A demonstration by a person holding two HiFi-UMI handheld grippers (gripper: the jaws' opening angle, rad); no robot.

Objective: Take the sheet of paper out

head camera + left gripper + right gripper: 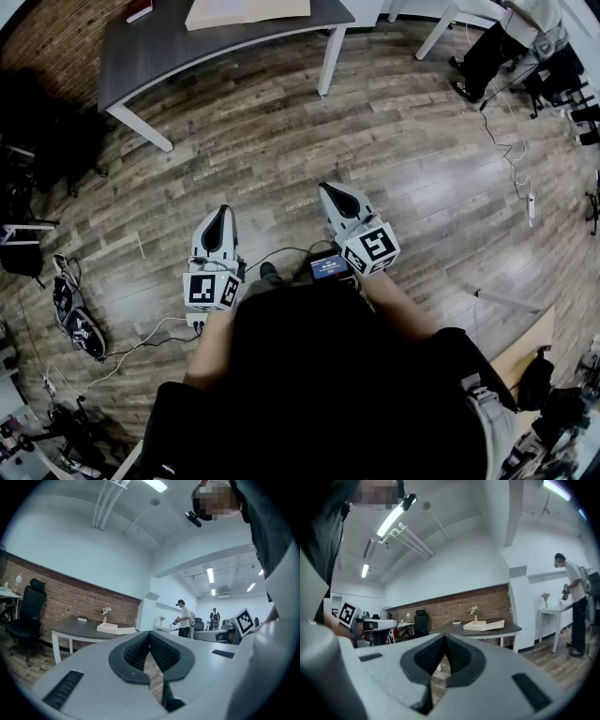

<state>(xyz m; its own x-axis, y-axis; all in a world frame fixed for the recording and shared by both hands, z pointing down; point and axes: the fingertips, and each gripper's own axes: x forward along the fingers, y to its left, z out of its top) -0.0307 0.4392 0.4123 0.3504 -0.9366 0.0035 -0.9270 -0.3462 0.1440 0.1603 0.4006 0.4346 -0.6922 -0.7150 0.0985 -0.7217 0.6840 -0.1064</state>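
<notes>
L gripper point(221, 214) & R gripper point(330, 192): jaws pressed together, empty. Wide wood floor point(281, 141) lies btw them & the table point(141, 52) edge.

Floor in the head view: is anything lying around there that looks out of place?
Yes. A pair of shoes lies loose at the left edge, and a cable trails across the wooden floor to a power strip at the right.
</notes>
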